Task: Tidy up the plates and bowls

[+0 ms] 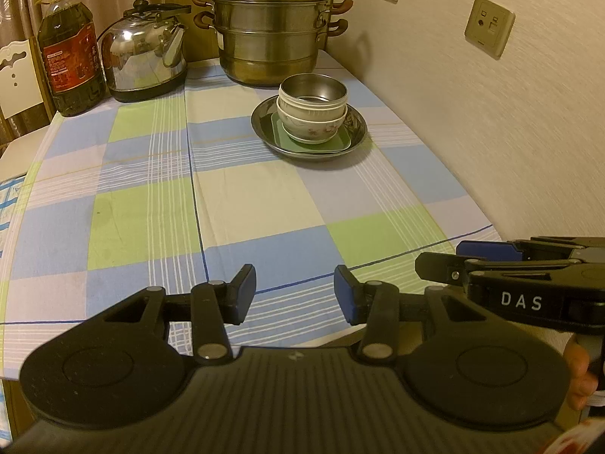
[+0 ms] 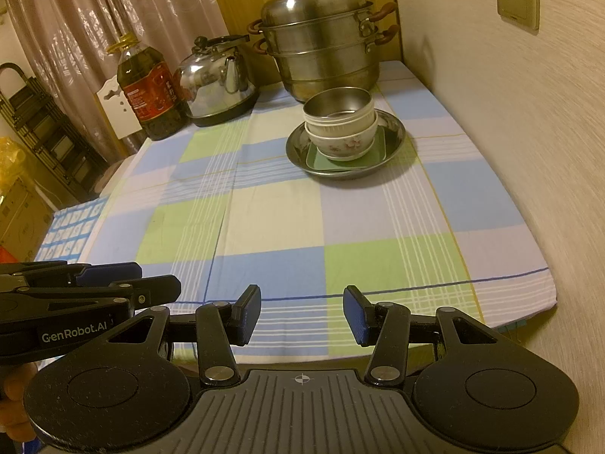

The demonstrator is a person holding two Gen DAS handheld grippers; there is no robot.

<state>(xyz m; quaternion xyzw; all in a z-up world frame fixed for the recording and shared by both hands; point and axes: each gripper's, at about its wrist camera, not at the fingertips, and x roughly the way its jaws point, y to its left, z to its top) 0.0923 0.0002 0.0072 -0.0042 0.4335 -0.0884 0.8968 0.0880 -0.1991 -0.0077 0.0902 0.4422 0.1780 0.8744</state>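
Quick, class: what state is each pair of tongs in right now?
Left tongs: open, holding nothing.
Right tongs: open, holding nothing.

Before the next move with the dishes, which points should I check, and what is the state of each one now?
1. Left hand-held gripper holds nothing: ok, jaws apart, only cloth between them.
2. Right hand-held gripper holds nothing: ok, same.
3. Stack is nested in order: ok. Metal bowl sits in the flowered bowl, on the green square plate, in the round metal plate.
4. Stack stands level: ok, no clear tilt.
5. Path to the stack over the tablecloth is free: ok.
6. Steamer pot stands apart from the stack: cannot tell; it is close behind, and the gap is hidden.
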